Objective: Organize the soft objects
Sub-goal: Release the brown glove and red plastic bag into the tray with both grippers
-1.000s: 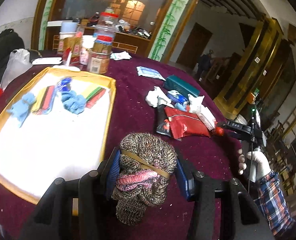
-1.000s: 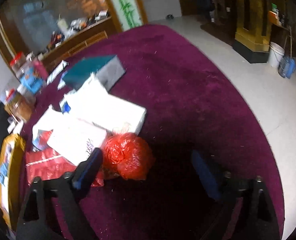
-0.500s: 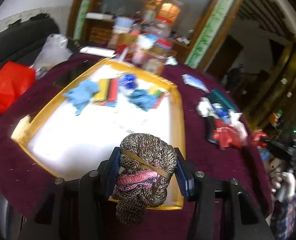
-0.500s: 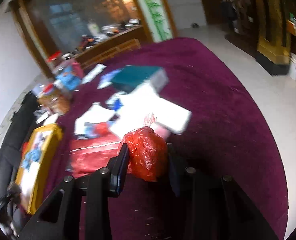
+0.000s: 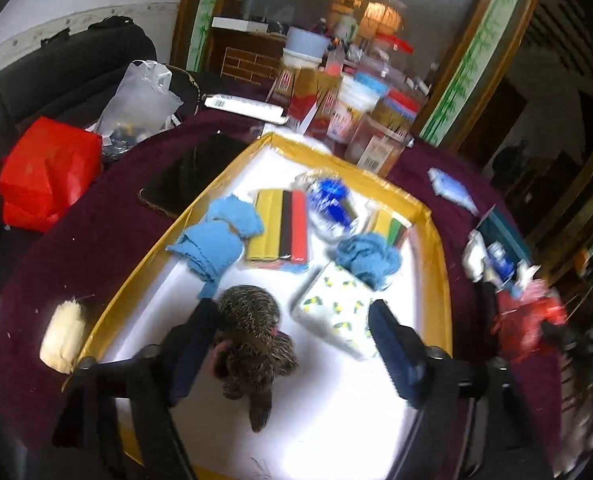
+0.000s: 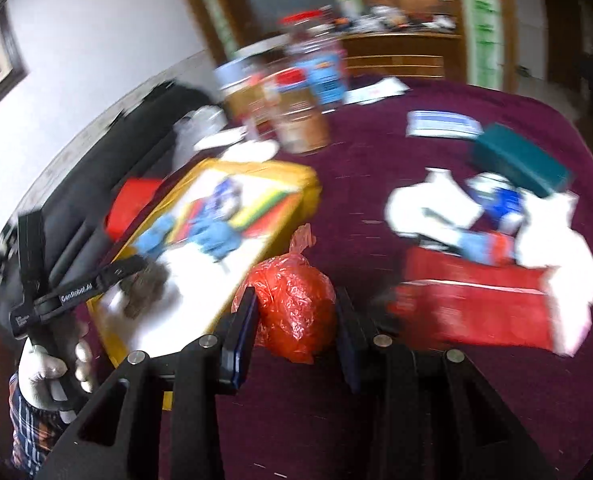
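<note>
**A:** Knit sock bundle [image 5: 250, 332] is lying on the white floor of your yellow-rimmed tray [image 5: 436, 240], right up against the inner finger of your left gripper [image 5: 292, 346]. That gripper's spread wide, not pinching anything.

**B:** And your right gripper [image 6: 292, 320]?

**A:** Pressed in on the red plastic bag [image 6: 296, 304], held over the maroon desk [image 6: 376, 184] just beside the tray's edge. Blue cloths [image 5: 216, 236] sit further back in the tray.
</note>
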`<state>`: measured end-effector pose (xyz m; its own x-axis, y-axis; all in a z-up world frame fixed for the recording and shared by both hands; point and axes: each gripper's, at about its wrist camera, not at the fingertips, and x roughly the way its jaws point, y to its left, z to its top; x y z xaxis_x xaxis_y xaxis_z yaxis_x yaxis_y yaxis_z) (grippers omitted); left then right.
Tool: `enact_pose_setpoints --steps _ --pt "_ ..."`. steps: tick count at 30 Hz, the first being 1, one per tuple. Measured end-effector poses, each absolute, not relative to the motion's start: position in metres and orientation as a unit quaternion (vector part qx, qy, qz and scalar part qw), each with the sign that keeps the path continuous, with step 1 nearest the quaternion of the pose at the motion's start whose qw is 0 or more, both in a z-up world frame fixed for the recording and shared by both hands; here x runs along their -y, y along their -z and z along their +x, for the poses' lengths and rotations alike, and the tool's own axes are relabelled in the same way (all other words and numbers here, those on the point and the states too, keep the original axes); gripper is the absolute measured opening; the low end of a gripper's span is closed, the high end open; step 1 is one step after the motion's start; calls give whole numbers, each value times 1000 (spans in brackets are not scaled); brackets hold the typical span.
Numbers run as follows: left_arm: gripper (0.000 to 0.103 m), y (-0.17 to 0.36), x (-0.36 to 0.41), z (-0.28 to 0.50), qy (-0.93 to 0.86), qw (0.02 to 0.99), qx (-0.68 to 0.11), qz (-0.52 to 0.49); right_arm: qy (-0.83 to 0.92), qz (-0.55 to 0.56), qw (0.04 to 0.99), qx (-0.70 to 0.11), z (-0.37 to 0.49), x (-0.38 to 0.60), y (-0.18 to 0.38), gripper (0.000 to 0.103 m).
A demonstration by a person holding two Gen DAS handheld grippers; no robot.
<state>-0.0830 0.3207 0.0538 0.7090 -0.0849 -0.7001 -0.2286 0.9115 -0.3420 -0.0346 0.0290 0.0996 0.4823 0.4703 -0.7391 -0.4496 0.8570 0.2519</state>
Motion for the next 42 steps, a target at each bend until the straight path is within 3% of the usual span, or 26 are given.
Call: enact_pose_setpoints --steps 8,13,15,16,22,31,42 --pt "84 -49 -324 -126 -6 898 -349 -267 -306 -75 828 -464 -25 -138 -80 37" --pt "87 -44 -337 -141 -6 893 -345 -290 -278 -99 814 -500 0 -165 -54 50" --pt "88 -42 -343 -150 -7 892 -338 -301 -282 -76 816 -499 1 -160 -59 68" --pt "89 -41 -346 -153 -8 891 -334 -306 -280 -69 821 -493 0 -158 -63 70" --pt "90 -42 -354 -176 -3 887 -303 -348 -297 -46 837 -457 -13 -151 -85 71" --pt "93 -65 -363 -203 -14 898 -260 -355 -386 -104 723 -564 -36 -210 -31 71" --pt "93 -62 -369 -212 -11 896 -259 -361 -311 -73 779 -540 11 -214 -23 71"
